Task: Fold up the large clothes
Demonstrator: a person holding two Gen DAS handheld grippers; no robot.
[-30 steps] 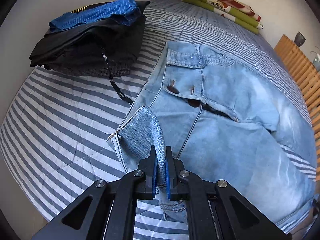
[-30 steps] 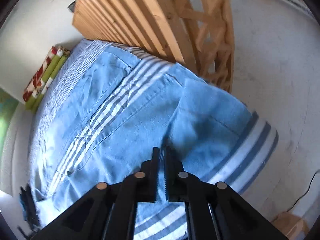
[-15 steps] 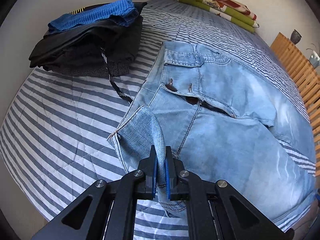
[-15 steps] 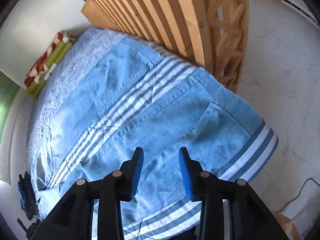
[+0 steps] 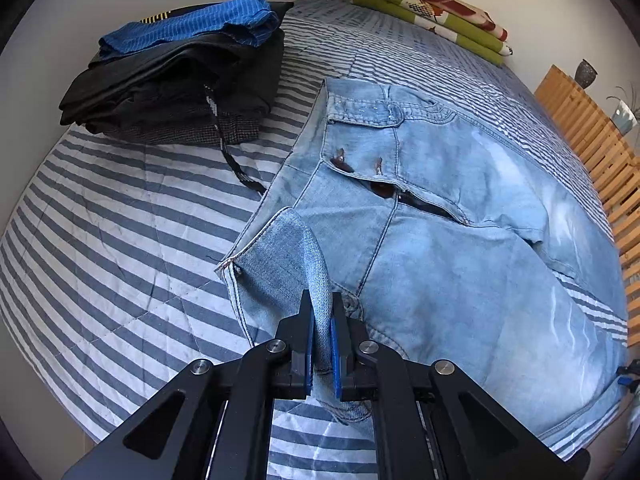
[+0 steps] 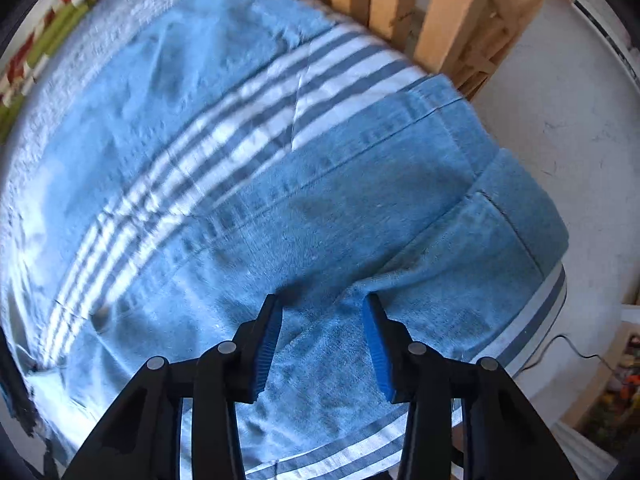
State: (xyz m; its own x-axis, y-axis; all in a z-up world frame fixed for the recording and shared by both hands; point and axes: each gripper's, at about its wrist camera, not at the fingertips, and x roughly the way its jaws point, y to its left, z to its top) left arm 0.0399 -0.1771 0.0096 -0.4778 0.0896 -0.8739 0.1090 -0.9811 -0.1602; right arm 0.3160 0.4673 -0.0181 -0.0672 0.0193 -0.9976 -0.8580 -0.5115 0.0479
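- The jeans (image 5: pixel 460 240) lie spread across the striped bedcover (image 5: pixel 120 240), waistband toward the stack of folded clothes (image 5: pixel 180 76), legs running off toward the wooden slatted frame (image 5: pixel 592 152) at the bed's far side.
- My left gripper (image 5: pixel 320 344) is pinched tight on a turned-up corner of denim at the near edge, the pale inside of the cloth showing where it lifts off the cover.
- My right gripper (image 6: pixel 324 344) hangs over the leg end of the jeans (image 6: pixel 320 220), pointing down; its jaws have just been opening and now stand apart, with denim lying below them but nothing pressed between the pads.
- To do this step well, I judge I should lower the right jaws onto one clear edge of the leg, near the hem (image 6: pixel 520 216) by the bed's corner, and close on a full layer, not a stray wrinkle.
- Both holds should lift together so the cloth stays taut and the fold line runs straight.
- The denim is light blue and faded, with a fly gaping dark at the middle and small brown marks near it.
- The legs lie apart, a band of stripes showing between them; some creases remain.
- A green patterned blanket (image 5: pixel 432 12) sits folded at the head of the bed.
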